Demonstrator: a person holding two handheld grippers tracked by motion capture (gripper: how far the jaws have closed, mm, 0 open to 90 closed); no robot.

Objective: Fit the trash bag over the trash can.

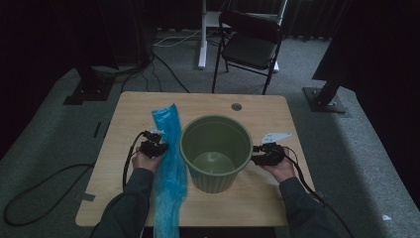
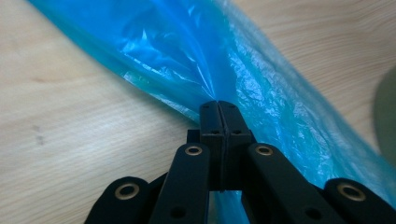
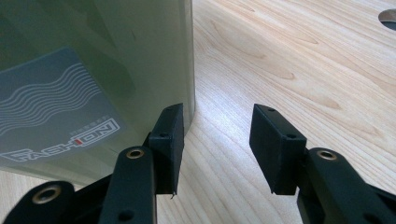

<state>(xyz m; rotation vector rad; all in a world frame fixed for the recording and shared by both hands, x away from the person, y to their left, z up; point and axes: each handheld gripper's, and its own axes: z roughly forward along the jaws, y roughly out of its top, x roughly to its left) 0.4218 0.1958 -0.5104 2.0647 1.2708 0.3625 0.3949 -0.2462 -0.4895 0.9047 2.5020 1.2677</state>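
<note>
Looking down from the high view, a wooden table (image 1: 133,106) carries a green bin (image 1: 216,151) at its centre and a long blue plastic bag (image 1: 168,163) lying from 12 to 6 o'clock just to the bin's 9 o'clock side. The bag's lower end runs off the table's near edge and is cut off by the frame. The left gripper (image 1: 157,147) sits on the bag's left edge; the right gripper (image 1: 258,157) rests at the bin's 3 o'clock side. From this height neither pair of jaws can be read. A folding chair (image 1: 250,44) stands beyond the table at 12 o'clock, in dim light.

The left gripper view supplies that detail: the left gripper (image 2: 218,109) has its jaws pressed together, pinching a fold of the blue plastic bag (image 2: 196,51), which gathers into creases at the tips. A dark green blur at 3 o'clock is too soft to make out.

The right gripper view shows the right gripper (image 3: 217,128) with jaws standing apart over bare wood, the left pad just beside the green bin's (image 3: 140,56) wall; whether they touch I cannot tell. A grey label (image 3: 56,112) reading "FASHION" sits on that wall.
</note>
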